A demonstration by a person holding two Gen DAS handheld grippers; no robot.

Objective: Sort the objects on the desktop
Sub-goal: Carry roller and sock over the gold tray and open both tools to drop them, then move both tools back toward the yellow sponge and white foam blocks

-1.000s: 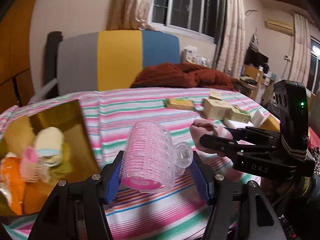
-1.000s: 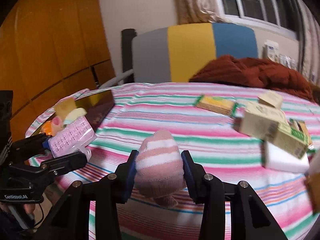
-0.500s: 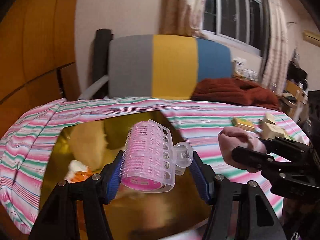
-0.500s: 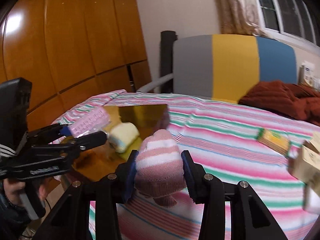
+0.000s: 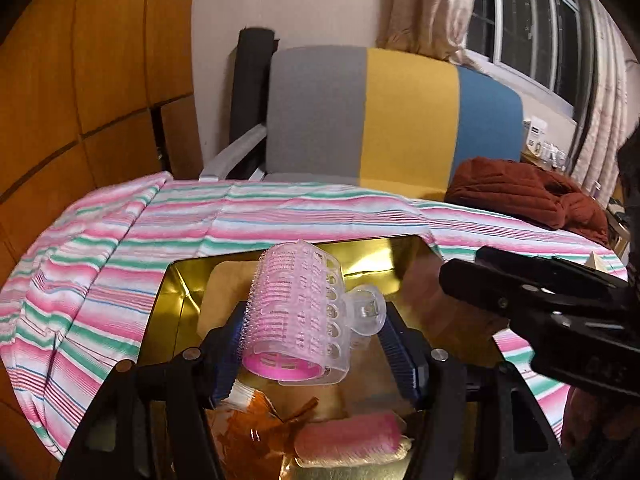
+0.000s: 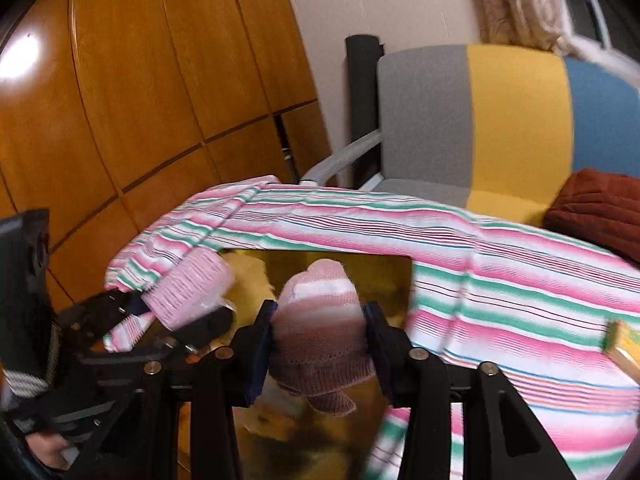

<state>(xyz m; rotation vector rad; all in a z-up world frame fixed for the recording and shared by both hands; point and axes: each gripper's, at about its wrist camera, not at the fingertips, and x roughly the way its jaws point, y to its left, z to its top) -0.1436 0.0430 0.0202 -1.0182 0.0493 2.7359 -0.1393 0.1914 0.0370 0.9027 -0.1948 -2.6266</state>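
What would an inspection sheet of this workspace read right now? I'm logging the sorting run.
Surface: striped tablecloth, rumpled at the left edge.
Job's things: pink hair roller and pink striped sock, both held above the gold tray; tray holds an orange wrapper and a pink roll.
Clutter: yellow-green box on the cloth.
Grippers: left gripper shut on roller; right gripper shut on sock.
Cables: nothing seen.
Surroundings: tricolour chair, red knit, wooden panels.

A striped cloth (image 5: 120, 280) covers the table. A gold tray (image 5: 176, 300) sits on it directly ahead of both tools. A rust-red knit bundle (image 5: 528, 196) lies far ahead to the right.
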